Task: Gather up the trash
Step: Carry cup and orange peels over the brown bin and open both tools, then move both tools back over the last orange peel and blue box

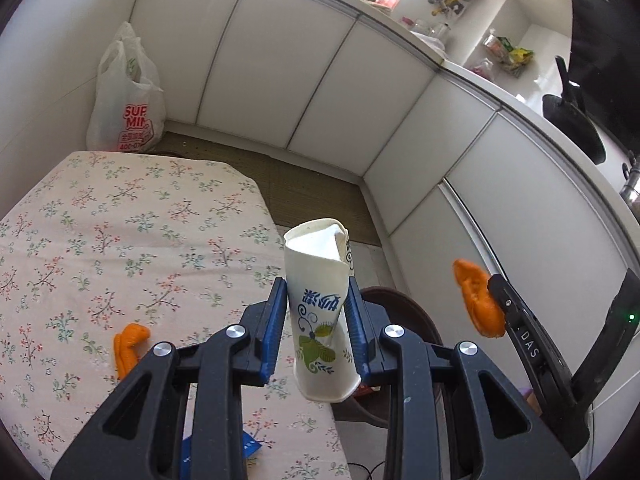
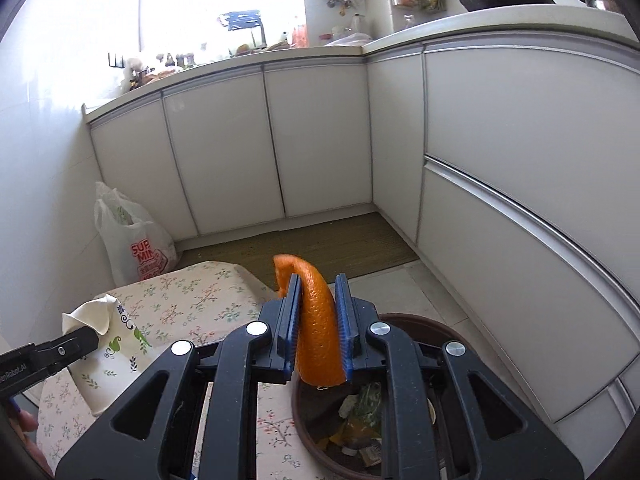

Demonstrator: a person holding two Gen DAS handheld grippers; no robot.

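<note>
Left wrist camera looks along the left gripper (image 1: 318, 320), whose blue-padded jaws are clamped on a crumpled white paper cup with blue and green print (image 1: 320, 316); the cup stands roughly upright between the pads, its crushed mouth upward, held in the air above the edge of a table covered in a cream floral cloth (image 1: 120, 232). A second curled piece of orange peel (image 1: 129, 347) lies on that cloth, left of the gripper. To the right, the right gripper (image 1: 496, 300) holds a strip of orange peel (image 1: 478, 300).

From the right wrist camera, the right gripper (image 2: 318, 320) has its jaws narrowed onto the long curved orange peel (image 2: 318, 332), which hangs directly above a round brown bin (image 2: 420, 320). Inside the bin lie mixed wrappers and scraps. The paper cup (image 2: 108, 360) shows at lower left in the left gripper's finger. A white plastic shopping bag with red lettering (image 2: 132, 240) sits on the floor in the corner beside white cabinet doors (image 2: 320, 136).
</note>
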